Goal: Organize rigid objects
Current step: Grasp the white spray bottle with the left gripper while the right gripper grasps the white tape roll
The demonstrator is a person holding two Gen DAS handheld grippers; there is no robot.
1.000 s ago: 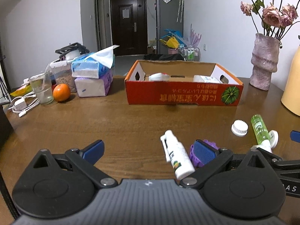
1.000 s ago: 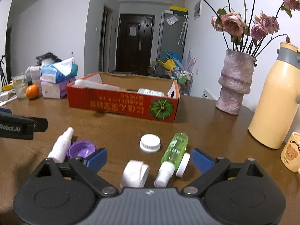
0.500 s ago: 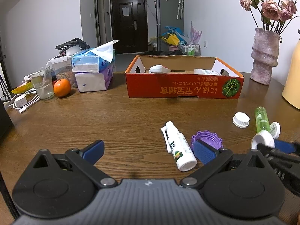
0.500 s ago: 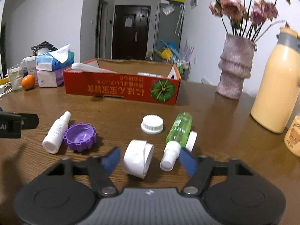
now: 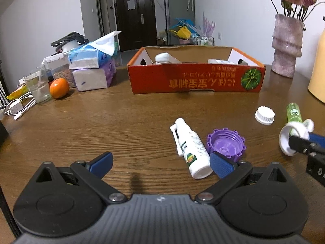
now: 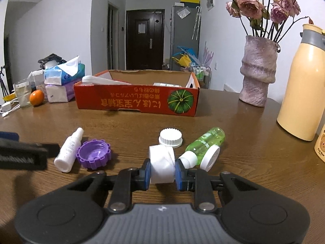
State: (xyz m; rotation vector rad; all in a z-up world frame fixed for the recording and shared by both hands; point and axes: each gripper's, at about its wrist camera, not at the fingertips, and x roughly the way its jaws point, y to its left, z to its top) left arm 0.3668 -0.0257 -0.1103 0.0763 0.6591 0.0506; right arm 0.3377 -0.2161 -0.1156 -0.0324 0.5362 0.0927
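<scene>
My right gripper (image 6: 162,171) is shut on a white tape roll (image 6: 162,165), its blue pads pressing both sides; the same roll (image 5: 288,140) shows at the right edge of the left wrist view. Beside it lie a green bottle (image 6: 205,143), a white ribbed cap (image 6: 170,137), a purple cap (image 6: 93,156) and a white spray bottle (image 6: 69,150). My left gripper (image 5: 160,162) is open low over the table, the spray bottle (image 5: 192,152) and purple cap (image 5: 225,143) near its right finger. The red cardboard box (image 5: 195,81) stands behind, holding white items.
A pink vase (image 6: 257,73) with dried roses and a yellow thermos (image 6: 302,85) stand at the right. Tissue packs (image 5: 91,65), an orange (image 5: 59,88), a glass (image 5: 39,88) and cables (image 5: 18,107) crowd the left. A bear mug (image 6: 321,144) sits at the far right edge.
My right gripper closed from wide open onto the white tape roll. The left gripper sank slightly and now sits lower, with the spray bottle and purple cap further ahead of its right finger.
</scene>
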